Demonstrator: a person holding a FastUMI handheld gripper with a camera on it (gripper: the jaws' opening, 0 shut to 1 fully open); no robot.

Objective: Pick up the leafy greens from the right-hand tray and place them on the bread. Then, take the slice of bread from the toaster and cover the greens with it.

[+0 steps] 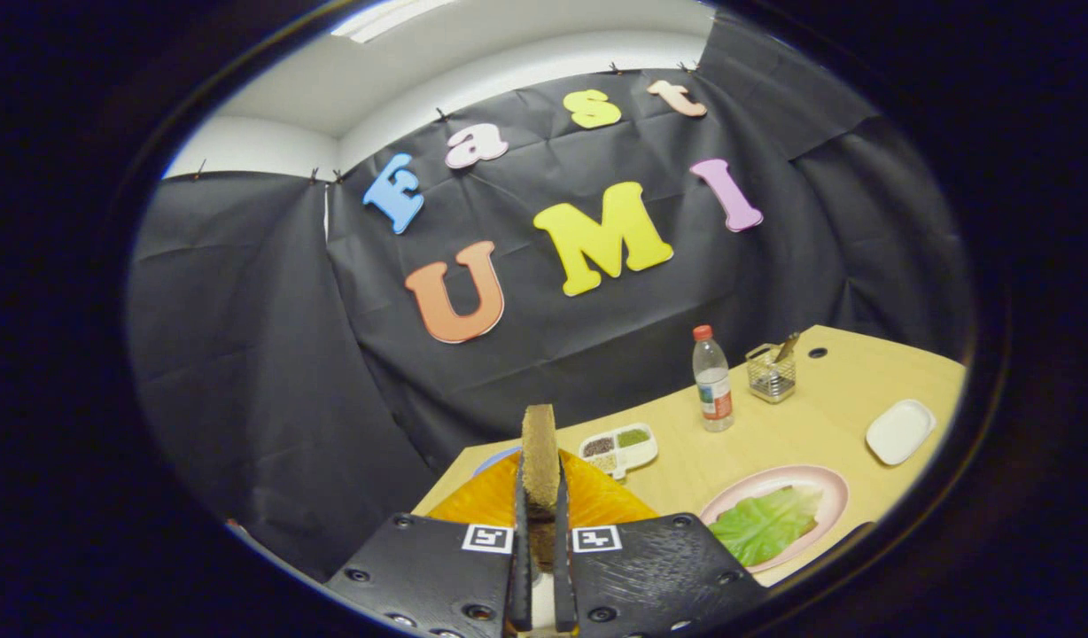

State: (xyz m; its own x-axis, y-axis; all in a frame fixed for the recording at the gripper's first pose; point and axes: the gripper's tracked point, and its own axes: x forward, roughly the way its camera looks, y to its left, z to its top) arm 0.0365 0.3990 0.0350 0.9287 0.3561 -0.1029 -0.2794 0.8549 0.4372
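Your gripper [540, 532] has its fingers pressed in on a slice of bread [540, 456], which stands upright on edge between them and rises past the tips. The hold takes only the lower part of the slice, so a quick swing could tip it sideways out of the pinch, and squeezing harder might crumble it. Just behind the slice sits the orange toaster [597, 498]; keep the bread's lower edge from catching on it as you carry across.

Off to the right of the fingers lies the pink plate [823, 483] with the leafy greens [765, 525] spread flat in it. I cannot tell whether bread lies beneath the leaf. If you let go from too high or tilted, the slice could land half off the greens or push the leaf aside.

Beyond the toaster, a small divided dish [643, 454] holds dark, green and pale seasonings in separate compartments. Farther off stand a bottle [712, 381], a wire basket [771, 374] with something upright in it, and an empty white dish [900, 431].
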